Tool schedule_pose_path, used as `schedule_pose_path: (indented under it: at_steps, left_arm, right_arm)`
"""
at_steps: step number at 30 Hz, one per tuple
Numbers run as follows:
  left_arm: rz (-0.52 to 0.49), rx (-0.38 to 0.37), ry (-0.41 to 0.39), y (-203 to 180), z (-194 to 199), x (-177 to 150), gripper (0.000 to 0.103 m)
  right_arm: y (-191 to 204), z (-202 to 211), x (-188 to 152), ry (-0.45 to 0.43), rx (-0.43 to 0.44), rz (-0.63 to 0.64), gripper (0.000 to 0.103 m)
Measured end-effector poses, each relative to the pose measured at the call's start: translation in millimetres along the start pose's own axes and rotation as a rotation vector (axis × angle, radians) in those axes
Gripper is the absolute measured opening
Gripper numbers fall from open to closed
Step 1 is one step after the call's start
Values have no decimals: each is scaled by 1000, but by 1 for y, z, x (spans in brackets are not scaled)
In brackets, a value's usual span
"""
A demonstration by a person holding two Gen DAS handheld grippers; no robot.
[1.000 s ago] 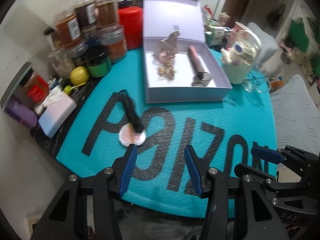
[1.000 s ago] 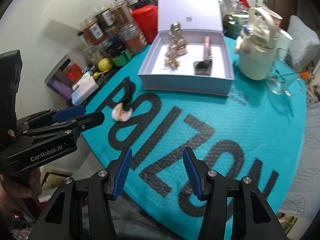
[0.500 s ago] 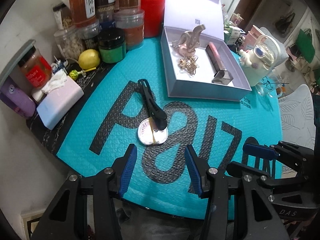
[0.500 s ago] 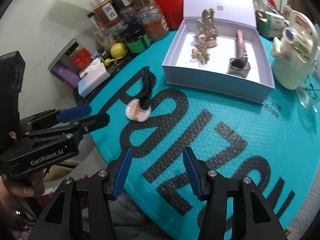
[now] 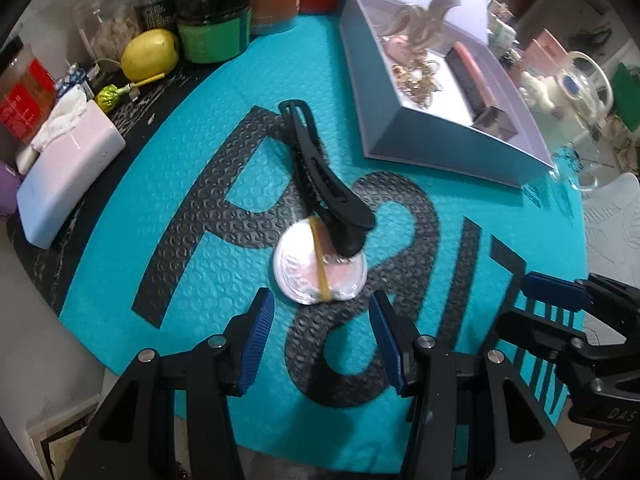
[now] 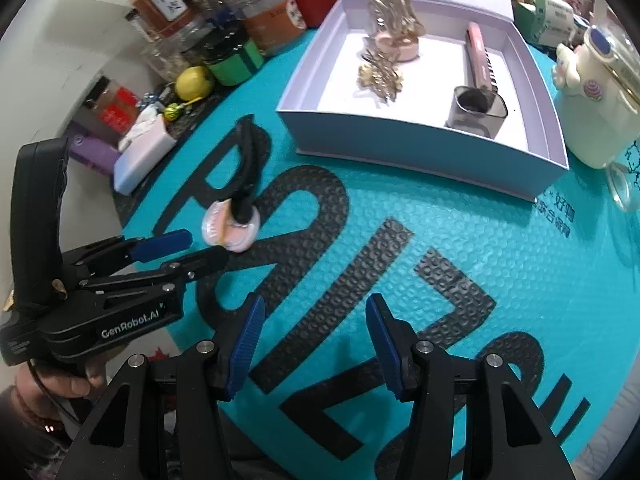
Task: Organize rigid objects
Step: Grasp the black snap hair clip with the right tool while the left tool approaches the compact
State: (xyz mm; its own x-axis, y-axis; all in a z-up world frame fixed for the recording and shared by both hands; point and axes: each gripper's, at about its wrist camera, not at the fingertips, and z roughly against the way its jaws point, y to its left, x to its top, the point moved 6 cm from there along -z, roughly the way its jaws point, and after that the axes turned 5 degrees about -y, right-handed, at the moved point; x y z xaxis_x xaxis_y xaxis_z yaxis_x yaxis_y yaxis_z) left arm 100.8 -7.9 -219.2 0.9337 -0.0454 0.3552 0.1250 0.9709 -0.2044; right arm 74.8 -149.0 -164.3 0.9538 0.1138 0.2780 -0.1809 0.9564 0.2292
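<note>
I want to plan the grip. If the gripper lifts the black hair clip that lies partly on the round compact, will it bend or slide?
The black hair clip looks like rigid plastic, so it probably stays stiff. One end rests on the round compact, so it may tip or slide off. It seems light.

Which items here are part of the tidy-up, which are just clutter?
Job:
- black plastic hair clip
- round silver compact with yellow band
- open lilac gift box

Lying about:
- yellow lemon
- green jar with black lid
- cream cartoon kettle
</note>
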Motion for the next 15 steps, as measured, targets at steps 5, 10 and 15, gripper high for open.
schedule_pose_path:
  at_steps: [5, 10, 15]
  left_arm:
    - [23, -12, 11, 4, -14, 6, 49]
    - [-29, -8, -4, -2, -17, 13, 49]
    - [-57, -22, -2, -4, -15, 10, 49]
  right_arm:
    - [-1, -10, 6, 14, 8, -7, 53]
    - [3, -16, 15, 15, 22, 4, 53]
    - [9, -22, 27, 16, 33, 25, 53]
